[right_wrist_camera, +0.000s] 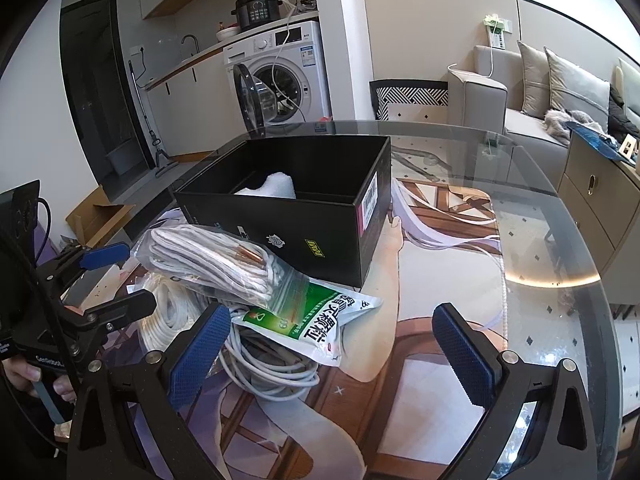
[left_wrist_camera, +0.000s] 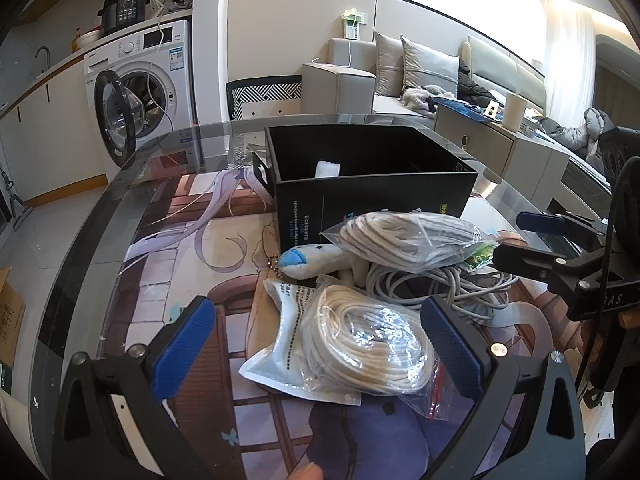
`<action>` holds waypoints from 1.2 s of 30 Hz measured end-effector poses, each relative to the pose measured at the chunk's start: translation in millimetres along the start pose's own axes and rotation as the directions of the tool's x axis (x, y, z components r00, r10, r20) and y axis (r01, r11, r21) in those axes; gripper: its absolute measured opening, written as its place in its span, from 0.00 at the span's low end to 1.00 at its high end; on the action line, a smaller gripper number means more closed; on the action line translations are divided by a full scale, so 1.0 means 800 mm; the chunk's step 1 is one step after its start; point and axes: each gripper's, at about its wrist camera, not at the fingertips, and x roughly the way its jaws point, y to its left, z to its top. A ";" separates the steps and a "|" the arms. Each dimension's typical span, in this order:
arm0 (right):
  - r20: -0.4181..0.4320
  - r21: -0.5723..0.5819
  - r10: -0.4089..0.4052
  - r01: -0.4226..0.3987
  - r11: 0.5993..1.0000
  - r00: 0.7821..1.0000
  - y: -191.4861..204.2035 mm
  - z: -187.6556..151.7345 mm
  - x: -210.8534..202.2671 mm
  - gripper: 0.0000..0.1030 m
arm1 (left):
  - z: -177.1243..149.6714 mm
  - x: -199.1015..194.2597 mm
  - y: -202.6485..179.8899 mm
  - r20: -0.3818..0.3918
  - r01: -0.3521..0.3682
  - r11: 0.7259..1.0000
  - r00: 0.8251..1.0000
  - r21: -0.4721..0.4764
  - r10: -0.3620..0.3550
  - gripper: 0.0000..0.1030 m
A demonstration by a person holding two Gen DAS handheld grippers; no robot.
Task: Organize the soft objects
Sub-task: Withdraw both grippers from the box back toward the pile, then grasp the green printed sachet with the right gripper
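A black open box (left_wrist_camera: 376, 196) (right_wrist_camera: 304, 216) stands on the glass table with a white foam piece (left_wrist_camera: 327, 169) (right_wrist_camera: 276, 187) inside. In front of it lies a pile: a bagged white rope coil (left_wrist_camera: 372, 344), a second bagged coil (left_wrist_camera: 408, 240) (right_wrist_camera: 208, 264), a white and blue plush toy (left_wrist_camera: 316, 261), a loose grey cable (left_wrist_camera: 432, 284) (right_wrist_camera: 272, 364), a white pouch (left_wrist_camera: 288, 320) and a green and white packet (right_wrist_camera: 316, 324). My left gripper (left_wrist_camera: 320, 344) is open around the near coil. My right gripper (right_wrist_camera: 332, 352) is open over the packet's edge.
The table carries a printed mat (left_wrist_camera: 192, 248) (right_wrist_camera: 440, 264). Its rounded glass edge (left_wrist_camera: 92, 216) (right_wrist_camera: 580, 240) runs close by. A washing machine (left_wrist_camera: 140, 100) with its door open, a sofa (left_wrist_camera: 400, 80) and a low cabinet (right_wrist_camera: 592, 200) stand beyond.
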 end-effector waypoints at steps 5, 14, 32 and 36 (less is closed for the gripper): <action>-0.034 -0.002 0.003 -0.003 1.000 0.999 0.003 0.002 0.013 1.00 | 0.001 0.001 -0.001 -0.001 0.001 1.000 1.000 0.002 -0.001 1.00; -0.095 -0.012 0.004 -0.005 1.000 0.995 0.009 0.010 0.036 1.00 | 0.001 0.003 -0.001 -0.003 0.003 1.000 1.000 0.000 -0.003 1.00; -0.151 0.051 -0.008 0.016 0.999 0.988 -0.017 0.007 0.044 0.98 | 0.000 0.008 0.003 -0.006 0.005 1.000 1.000 -0.003 -0.005 1.00; -0.159 0.049 0.006 0.002 0.999 0.987 -0.019 0.006 0.048 0.86 | -0.002 0.011 0.002 -0.008 0.006 1.000 1.000 0.000 -0.006 1.00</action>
